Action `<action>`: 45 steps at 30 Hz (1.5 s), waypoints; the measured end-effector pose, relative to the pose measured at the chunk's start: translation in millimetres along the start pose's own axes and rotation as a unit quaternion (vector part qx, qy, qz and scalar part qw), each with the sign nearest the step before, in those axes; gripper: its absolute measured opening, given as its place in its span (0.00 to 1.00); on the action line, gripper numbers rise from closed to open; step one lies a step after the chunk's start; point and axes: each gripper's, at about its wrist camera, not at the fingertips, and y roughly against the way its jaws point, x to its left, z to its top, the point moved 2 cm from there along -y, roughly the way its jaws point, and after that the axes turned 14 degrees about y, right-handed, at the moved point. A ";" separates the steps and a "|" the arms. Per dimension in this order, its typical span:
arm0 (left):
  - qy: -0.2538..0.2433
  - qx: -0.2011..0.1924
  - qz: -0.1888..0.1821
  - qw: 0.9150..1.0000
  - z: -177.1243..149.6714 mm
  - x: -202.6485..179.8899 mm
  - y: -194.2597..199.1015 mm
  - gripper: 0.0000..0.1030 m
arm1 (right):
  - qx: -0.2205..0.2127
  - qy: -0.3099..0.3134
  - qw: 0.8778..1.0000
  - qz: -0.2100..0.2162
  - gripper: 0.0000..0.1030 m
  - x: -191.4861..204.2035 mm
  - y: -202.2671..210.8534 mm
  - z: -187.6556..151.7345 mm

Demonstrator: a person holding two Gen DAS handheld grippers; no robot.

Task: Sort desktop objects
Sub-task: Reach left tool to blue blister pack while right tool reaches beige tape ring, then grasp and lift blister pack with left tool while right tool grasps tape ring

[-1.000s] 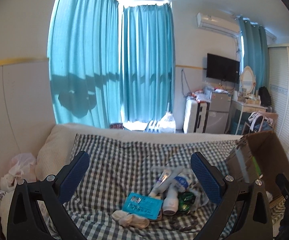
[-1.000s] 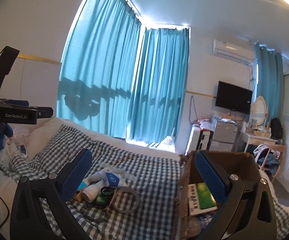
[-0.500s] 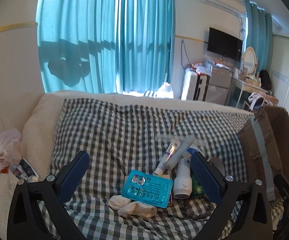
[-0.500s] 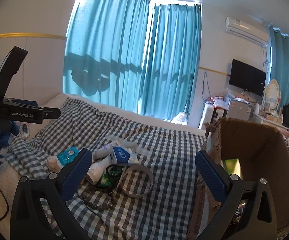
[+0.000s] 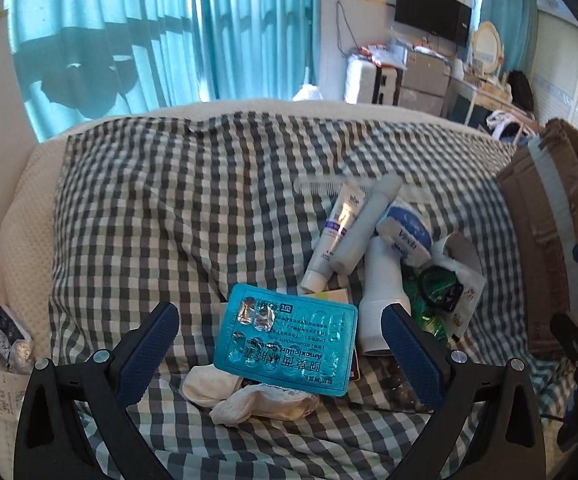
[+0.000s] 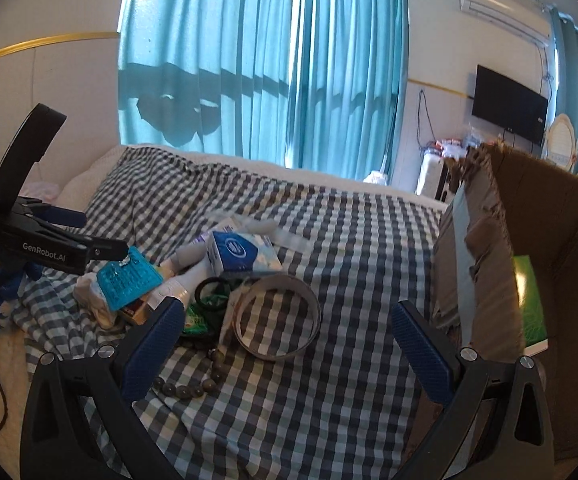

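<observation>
A pile of small objects lies on a checked cloth [image 5: 177, 208]. A teal blister pack [image 5: 287, 346] lies on top of white socks [image 5: 249, 398], between the open fingers of my left gripper [image 5: 279, 344]. Behind it are tubes [image 5: 331, 232], a white bottle [image 5: 383, 292], a blue-and-white box [image 5: 405, 232] and a green packet [image 5: 435, 292]. In the right wrist view my right gripper [image 6: 285, 344] is open and empty above a grey tape ring [image 6: 277, 316], with a bead string [image 6: 193, 384] at its left finger. The pack [image 6: 129, 280] and box [image 6: 241, 254] show there too.
An open cardboard box [image 6: 561, 264] stands at the right with a green booklet [image 6: 529, 300] inside; it also shows in the left wrist view [image 5: 545, 240]. A clear comb [image 5: 321, 188] lies behind the pile. A plastic bag with wrappers [image 5: 5, 332] sits at the left. Curtains hang behind.
Both grippers have tilted down and moved closer to the pile. The blister pack now sits between the left fingers; the tape ring now sits between the right fingers. Both stayed open.
</observation>
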 end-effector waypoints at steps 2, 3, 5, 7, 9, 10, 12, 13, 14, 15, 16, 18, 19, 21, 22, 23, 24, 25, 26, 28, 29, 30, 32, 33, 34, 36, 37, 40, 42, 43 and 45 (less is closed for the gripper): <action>-0.007 0.021 0.007 1.000 -2.5 1.1 -10.8 1.00 | 0.006 -0.006 1.000 0.007 0.99 -1.7 -5.6 -3.8; -0.008 0.029 0.011 0.999 -3.6 1.8 -15.6 1.00 | 0.008 -0.005 1.000 0.012 0.98 -1.4 -6.8 -4.8; -0.006 0.045 0.010 0.999 -6.1 4.4 -22.3 1.00 | 0.018 -0.011 1.000 0.019 0.97 -1.5 -13.4 -9.9; -0.005 0.061 0.004 0.998 -10.6 7.2 -30.0 1.00 | 0.032 -0.012 0.999 0.025 0.92 0.0 -21.1 -15.6; -0.009 0.073 0.002 0.997 -13.7 9.2 -36.4 1.00 | 0.042 -0.007 0.999 0.026 0.91 1.2 -28.0 -20.3; -0.011 0.078 -0.003 0.997 -15.0 8.9 -39.9 1.00 | 0.045 -0.007 0.999 0.027 0.91 0.8 -31.1 -22.1; -0.013 0.093 -0.006 0.996 -17.2 8.6 -47.3 1.00 | 0.052 -0.011 0.998 0.031 0.91 -1.2 -37.9 -25.6; -0.015 0.101 -0.009 0.995 -18.8 8.3 -50.9 1.00 | 0.055 -0.014 0.998 0.031 0.91 -2.0 -41.2 -27.4; -0.016 0.106 -0.012 0.994 -20.2 8.3 -53.5 1.00 | 0.057 -0.016 0.998 0.032 0.91 -2.7 -43.8 -28.7; -0.015 0.110 -0.010 0.994 -21.3 9.5 -56.4 1.00 | 0.060 -0.017 0.997 0.034 0.91 -3.4 -46.9 -30.6; -0.013 0.112 -0.003 0.994 -21.3 11.7 -59.8 1.00 | 0.063 -0.019 0.997 0.037 0.91 -3.6 -49.7 -32.4; -0.005 0.122 0.001 0.993 -21.9 16.1 -67.0 1.00 | 0.068 -0.021 0.997 0.041 0.91 -3.5 -55.4 -35.9; -0.002 0.124 -0.004 0.992 -22.2 17.4 -69.0 1.00 | 0.071 -0.022 0.996 0.044 0.91 -3.3 -59.3 -37.2; 0.002 0.128 -0.014 0.992 -22.3 19.4 -72.7 1.00 | 0.075 -0.026 0.996 0.050 0.91 -2.3 -66.7 -38.6; 0.006 0.131 -0.019 0.991 -22.3 21.5 -75.4 1.00 | 0.076 -0.028 0.995 0.051 0.91 -1.9 -70.0 -39.1; 0.011 0.134 -0.023 0.991 -22.4 24.9 -78.3 1.00 | 0.077 -0.031 0.995 0.052 0.91 -2.7 -73.2 -39.5; 0.018 0.138 -0.029 0.990 -22.2 27.6 -80.8 1.00 | 0.078 -0.034 0.995 0.053 0.91 -3.5 -76.7 -39.7; 0.025 0.143 -0.035 0.989 -22.1 30.4 -83.2 1.00 | 0.079 -0.038 0.995 0.052 0.91 -5.0 -80.3 -39.9; 0.030 0.147 -0.041 0.988 -22.9 33.2 -85.4 1.00 | 0.080 -0.043 0.995 0.050 0.91 -7.2 -83.6 -40.5; 0.035 0.152 -0.047 0.987 -24.4 36.7 -87.5 1.00 | 0.083 -0.057 0.994 0.049 0.91 -12.0 -90.4 -41.9; 0.034 0.152 -0.047 0.987 -25.4 38.7 -88.6 1.00 | 0.085 -0.061 0.993 0.050 0.91 -14.1 -92.9 -42.9; 0.032 0.151 -0.046 0.987 -25.9 40.9 -90.5 1.00 | 0.089 -0.066 0.993 0.050 0.89 -16.7 -96.6 -43.9; 0.027 0.145 -0.041 0.988 -26.2 38.7 -88.1 1.00 | 0.096 -0.070 0.992 0.045 0.76 -19.4 -102.7 -46.4; 0.022 0.139 -0.038 0.989 -26.6 36.5 -86.1 1.00 | 0.103 -0.068 0.991 0.043 0.68 -19.3 -106.3 -48.4; 0.016 0.131 -0.033 0.991 -27.8 31.5 -84.6 1.00 | 0.109 -0.065 0.991 0.043 0.66 -18.6 -108.7 -50.1; 0.006 0.121 -0.026 0.992 -29.6 20.2 -81.2 0.99 | 0.114 -0.060 0.991 0.045 0.59 -16.6 -110.9 -52.3; 0.004 0.116 -0.024 0.993 -30.2 19.0 -79.2 0.98 | 0.115 -0.058 0.990 0.048 0.44 -15.8 -110.8 -52.8; -0.004 0.101 -0.014 0.995 -29.3 14.7 -76.0 0.98 | 0.120 -0.052 0.990 0.053 0.12 -13.2 -110.6 -55.4; -0.012 0.093 -0.006 0.996 -27.9 10.1 -75.5 0.97 | 0.119 -0.050 0.990 0.057 0.11 -12.5 -107.9 -56.5; -0.014 0.087 -0.001 0.996 -27.1 8.5 -74.5 0.97 | 0.116 -0.053 0.990 0.057 0.10 -12.9 -106.2 -56.5; -0.021 0.077 0.006 0.997 -25.3 3.6 -72.7 0.97 | 0.110 -0.053 0.991 0.056 0.09 -12.3 -102.7 -55.6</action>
